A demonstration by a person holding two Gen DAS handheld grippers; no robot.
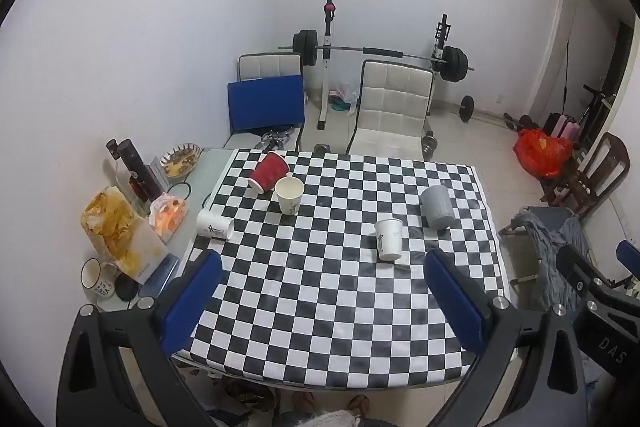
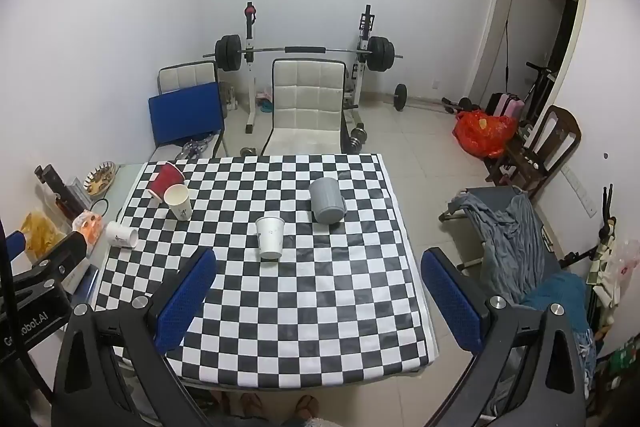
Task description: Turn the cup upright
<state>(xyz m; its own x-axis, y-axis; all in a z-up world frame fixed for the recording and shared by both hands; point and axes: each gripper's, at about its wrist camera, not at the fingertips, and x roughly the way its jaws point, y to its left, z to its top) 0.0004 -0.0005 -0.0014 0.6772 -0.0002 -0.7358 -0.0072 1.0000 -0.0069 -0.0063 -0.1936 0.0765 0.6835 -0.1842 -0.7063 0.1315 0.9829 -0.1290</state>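
Observation:
On the checkered tablecloth (image 1: 320,307) (image 2: 280,307) are several cups. A grey cup (image 1: 437,207) (image 2: 327,205) stands upside down at the right. A white paper cup (image 1: 388,239) (image 2: 270,237) stands near the middle. A cream paper cup (image 1: 289,195) (image 2: 178,201) stands upright at the far left. A red cup (image 1: 268,171) (image 2: 166,179) lies on its side behind it. Another white paper cup (image 1: 215,223) (image 2: 121,234) lies on its side at the left edge. My left gripper (image 1: 322,259) and right gripper (image 2: 318,255) are both open and empty, above the table's near side.
Snack bags (image 1: 116,227), dark bottles (image 1: 134,167), a bowl (image 1: 181,158) and a mug (image 1: 96,277) crowd the table's left strip. White chairs (image 1: 390,107) and a barbell rack (image 1: 380,55) stand behind. A clothes-draped chair (image 2: 508,227) is on the right.

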